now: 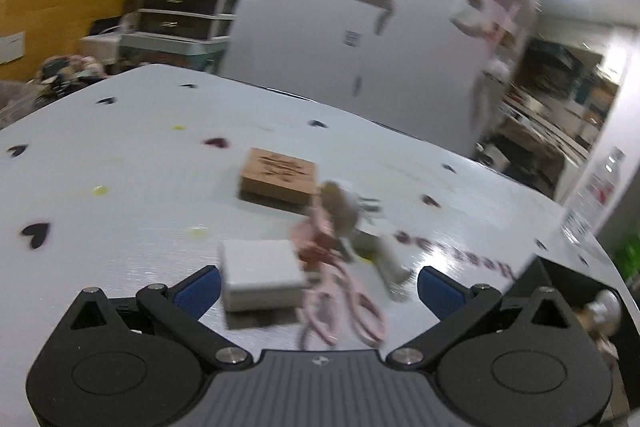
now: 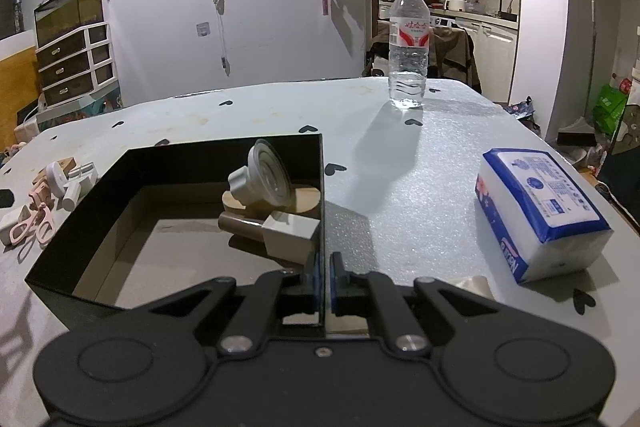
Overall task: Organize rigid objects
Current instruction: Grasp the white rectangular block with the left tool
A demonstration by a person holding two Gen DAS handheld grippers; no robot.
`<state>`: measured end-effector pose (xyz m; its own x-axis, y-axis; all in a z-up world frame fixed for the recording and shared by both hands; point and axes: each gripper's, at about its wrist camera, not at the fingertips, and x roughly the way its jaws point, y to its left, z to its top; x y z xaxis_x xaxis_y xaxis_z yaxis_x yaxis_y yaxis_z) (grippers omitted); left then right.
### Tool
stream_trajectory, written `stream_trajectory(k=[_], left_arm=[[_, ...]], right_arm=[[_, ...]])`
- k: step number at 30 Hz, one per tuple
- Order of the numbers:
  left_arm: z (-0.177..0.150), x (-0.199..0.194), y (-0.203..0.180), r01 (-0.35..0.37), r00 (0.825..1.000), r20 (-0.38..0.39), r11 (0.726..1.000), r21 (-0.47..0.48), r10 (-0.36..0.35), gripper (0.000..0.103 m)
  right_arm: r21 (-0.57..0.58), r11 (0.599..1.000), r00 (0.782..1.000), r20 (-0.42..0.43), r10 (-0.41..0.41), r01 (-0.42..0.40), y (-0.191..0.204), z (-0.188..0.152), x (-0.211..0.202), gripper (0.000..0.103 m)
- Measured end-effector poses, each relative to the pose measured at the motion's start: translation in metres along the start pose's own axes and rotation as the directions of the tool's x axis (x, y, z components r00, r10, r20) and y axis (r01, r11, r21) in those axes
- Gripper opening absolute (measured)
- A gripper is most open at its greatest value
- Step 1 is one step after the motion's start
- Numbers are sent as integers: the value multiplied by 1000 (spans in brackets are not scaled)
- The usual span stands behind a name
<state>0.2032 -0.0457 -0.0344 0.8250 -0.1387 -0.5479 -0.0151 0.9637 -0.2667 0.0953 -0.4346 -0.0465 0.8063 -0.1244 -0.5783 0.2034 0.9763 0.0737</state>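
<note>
Right tool (image 2: 325, 277) is pinched shut on the right wall of the black box (image 2: 176, 163), which sits on the bench (image 2: 400, 187) with a white round part (image 2: 266, 177) and a few blocks inside. Left tool (image 1: 319, 291) is spread wide and empty, over a blurry pile: white block (image 1: 260, 275), pink scissors (image 1: 344, 307), wooden block (image 1: 278, 177). Water bottle (image 2: 408, 43) and tissue pack (image 2: 540, 215) stand off to the right.

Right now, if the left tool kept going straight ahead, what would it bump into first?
Probably the white block. It lies on the table just ahead of the open left tool, a bit toward its left finger. The pink scissors sit right beside it. The picture is blurry, so depth is a guess.
</note>
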Motion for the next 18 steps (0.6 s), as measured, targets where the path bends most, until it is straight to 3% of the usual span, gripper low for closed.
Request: stream_trajectory(k=[5, 10, 18], left_arm=[[1, 15, 10, -44, 999, -7, 998, -45, 43, 91], [0, 32, 17, -89, 996, -12, 992, -92, 88, 67], [-3, 34, 20, -80, 997, -17, 995, -65, 79, 62]], right_arm=[[-1, 1000, 1000, -4, -4, 4, 2, 1, 1, 5], [1, 1000, 1000, -6, -7, 7, 2, 1, 1, 5], [3, 1000, 1000, -11, -9, 9, 3, 0, 4, 5]])
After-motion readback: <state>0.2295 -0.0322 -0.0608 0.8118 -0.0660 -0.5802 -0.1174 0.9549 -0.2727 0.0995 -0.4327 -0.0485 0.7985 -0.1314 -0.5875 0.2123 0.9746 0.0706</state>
